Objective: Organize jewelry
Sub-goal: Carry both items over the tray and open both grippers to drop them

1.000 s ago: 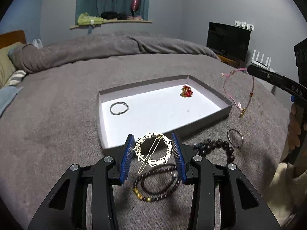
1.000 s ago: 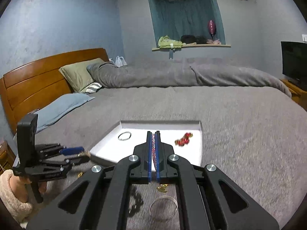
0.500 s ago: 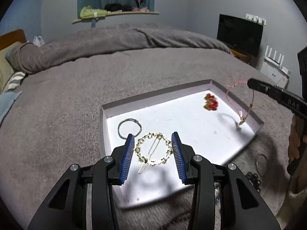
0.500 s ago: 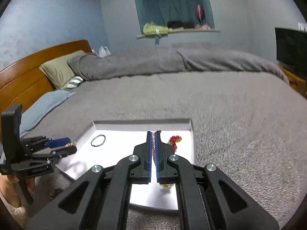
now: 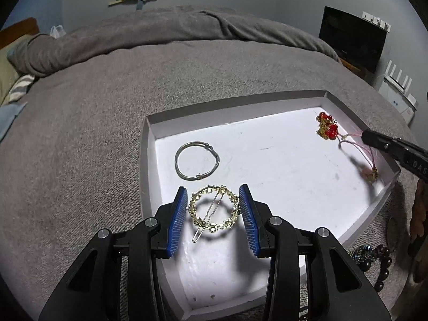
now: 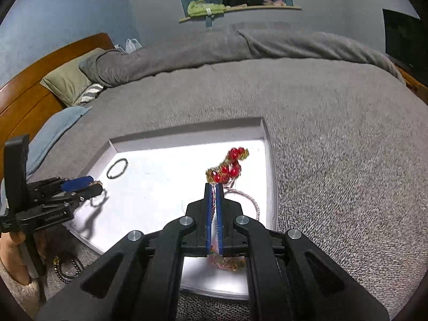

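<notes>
A shallow white tray [image 5: 145,160] [image 6: 271,176] lies on the grey bedspread. My left gripper [image 5: 213,215] is shut on a round gold hair clip [image 5: 211,211], held just above the tray's near left part. Inside the tray lie a silver bangle [image 5: 197,163] [image 6: 117,168] and a red bead ornament [image 5: 327,129] [image 6: 227,167]. My right gripper [image 6: 214,187] is shut on a thin pink string bracelet [image 6: 250,199] [image 5: 367,152], which hangs over the tray's right side beside the red ornament.
Dark bead bracelets [image 5: 378,263] [image 6: 67,267] lie on the bedspread beside the tray's near edge. A hand [image 6: 16,262] holds the left gripper's handle. Pillows [image 6: 69,83] and a wooden headboard [image 6: 24,101] are at the far left, a television [image 5: 353,41] at the right.
Both grippers moved forward and down from the bedspread to over the tray, carrying the gold clip and the pink bracelet. The bracelet now hangs low over the tray floor.
</notes>
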Demonstrator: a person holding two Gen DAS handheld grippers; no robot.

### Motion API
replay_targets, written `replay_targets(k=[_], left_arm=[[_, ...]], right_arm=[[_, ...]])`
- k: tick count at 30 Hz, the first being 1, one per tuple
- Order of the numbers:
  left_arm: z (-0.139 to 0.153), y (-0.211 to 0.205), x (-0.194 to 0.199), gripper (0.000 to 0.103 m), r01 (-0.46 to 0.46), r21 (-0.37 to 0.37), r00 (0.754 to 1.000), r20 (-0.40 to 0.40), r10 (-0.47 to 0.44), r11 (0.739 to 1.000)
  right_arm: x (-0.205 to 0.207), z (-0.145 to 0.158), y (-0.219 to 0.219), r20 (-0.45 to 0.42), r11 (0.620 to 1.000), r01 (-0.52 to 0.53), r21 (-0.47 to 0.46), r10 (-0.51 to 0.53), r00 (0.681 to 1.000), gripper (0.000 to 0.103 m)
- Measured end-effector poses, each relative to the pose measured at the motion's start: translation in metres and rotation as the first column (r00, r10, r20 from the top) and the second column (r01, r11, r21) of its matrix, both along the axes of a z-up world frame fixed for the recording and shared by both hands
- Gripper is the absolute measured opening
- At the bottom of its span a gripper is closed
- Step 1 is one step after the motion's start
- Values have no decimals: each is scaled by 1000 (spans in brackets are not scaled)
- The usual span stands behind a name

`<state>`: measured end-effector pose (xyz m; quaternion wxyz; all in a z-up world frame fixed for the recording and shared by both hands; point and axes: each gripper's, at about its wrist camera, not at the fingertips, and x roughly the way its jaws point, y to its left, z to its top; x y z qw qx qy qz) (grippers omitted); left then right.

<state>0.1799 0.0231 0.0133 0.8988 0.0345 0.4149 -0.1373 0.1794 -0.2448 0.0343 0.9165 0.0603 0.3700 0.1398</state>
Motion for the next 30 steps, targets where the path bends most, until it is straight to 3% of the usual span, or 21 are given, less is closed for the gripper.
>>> replay_targets(k=[5, 14, 21, 27, 29, 30], left_arm=[[-3, -5, 1, 42, 15, 15, 1000, -4, -15, 1000], [-6, -10, 5, 42, 12, 45, 1000, 1, -12, 999], [-7, -11, 3, 48, 18, 44, 1000, 14, -19, 999], [2, -10, -8, 59, 19, 15, 997, 70, -20, 1000], [6, -10, -14, 61, 20, 7, 995, 98, -20, 1000], [8, -9, -17, 62, 19, 0, 994, 111, -18, 1000]], right_arm=[[4, -7, -1, -41, 1000, 8, 19, -7, 999, 3], [3, -7, 4, -33, 1000, 12, -19, -12, 999, 3], [3, -6, 4, -25, 1000, 22, -15, -22, 999, 4], [-4, -1, 2, 18, 1000, 28, -9, -27, 999, 28], [-9, 2, 1, 51, 1000, 22, 0, -22, 998, 43], [-12, 4, 0, 67, 1000, 22, -1, -22, 998, 45]])
